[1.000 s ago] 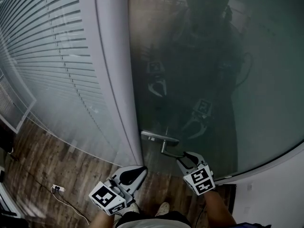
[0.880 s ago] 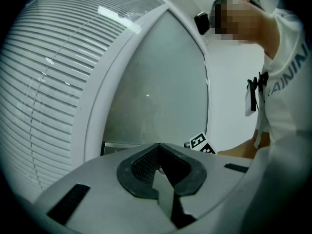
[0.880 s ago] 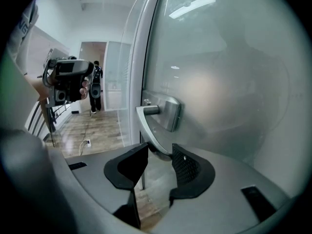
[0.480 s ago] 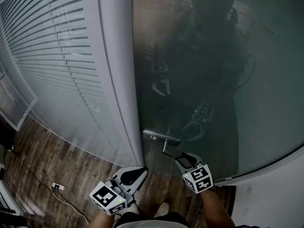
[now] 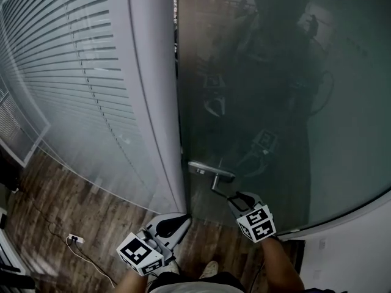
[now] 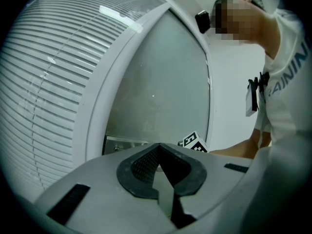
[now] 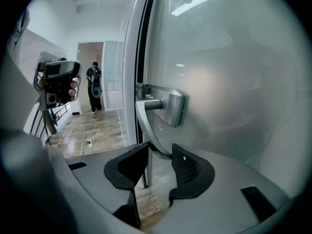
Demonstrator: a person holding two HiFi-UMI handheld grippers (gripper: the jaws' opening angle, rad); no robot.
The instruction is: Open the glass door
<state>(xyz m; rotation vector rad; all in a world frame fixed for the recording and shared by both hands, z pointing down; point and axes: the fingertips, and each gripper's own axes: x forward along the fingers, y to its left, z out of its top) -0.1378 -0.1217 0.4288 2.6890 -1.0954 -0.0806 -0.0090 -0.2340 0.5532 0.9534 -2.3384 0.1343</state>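
The frosted glass door [image 5: 275,102] fills the right of the head view, its metal lever handle [image 5: 212,173] low on its left edge. My right gripper [image 5: 235,199] is shut on the end of that lever. In the right gripper view the curved lever [image 7: 146,123] runs down from its plate [image 7: 171,107] into the jaws of the right gripper [image 7: 159,157], touching both pads. A dark slit shows between the door's edge and the white frame [image 7: 130,72]. My left gripper [image 5: 180,220] hangs level beside the frame, shut and empty; in its own view the left gripper [image 6: 158,152] has its pads meeting.
A white frame post [image 5: 153,102] and a glass wall with blinds [image 5: 67,72] stand left of the door. Dark wood floor [image 5: 55,212] carries a socket strip and cable [image 5: 74,240]. Past the frame a corridor shows a distant person [image 7: 94,87] and a camera rig [image 7: 58,82].
The door's left edge has come slightly off the frame, showing a dark slit. The handle and my right gripper shifted a little right with it. The left gripper stayed put.
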